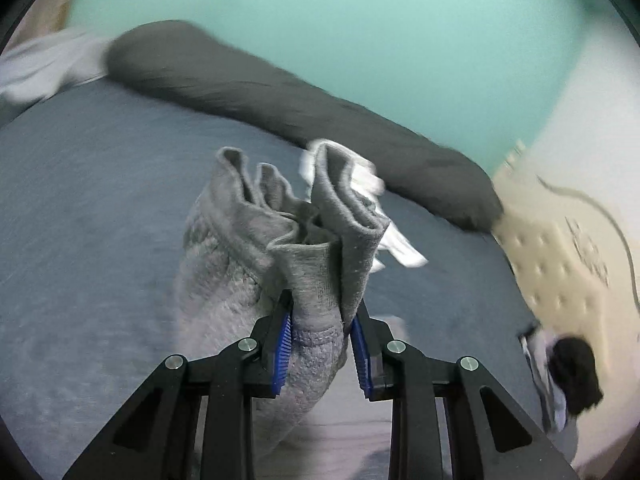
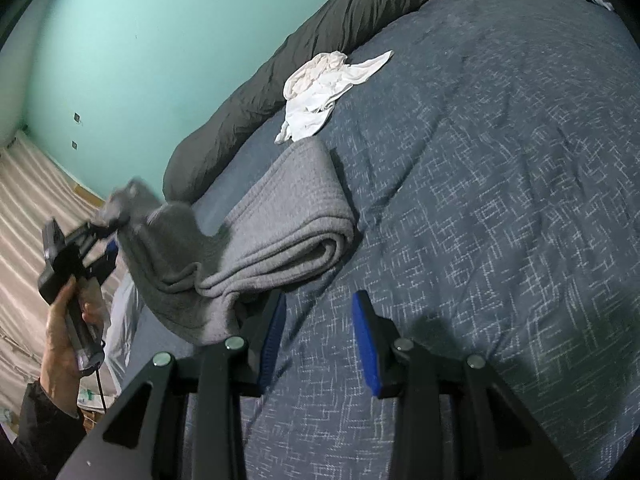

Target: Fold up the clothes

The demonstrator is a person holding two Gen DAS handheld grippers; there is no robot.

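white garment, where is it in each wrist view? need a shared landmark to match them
Left wrist: white garment sits just right of centre, mostly hidden behind the bunched grey towel held in the left gripper.
Right wrist: upper centre, lying on the blue bedspread beyond the folded towel.
Shared landmark: the dark grey bolster against the teal wall, right behind the garment.
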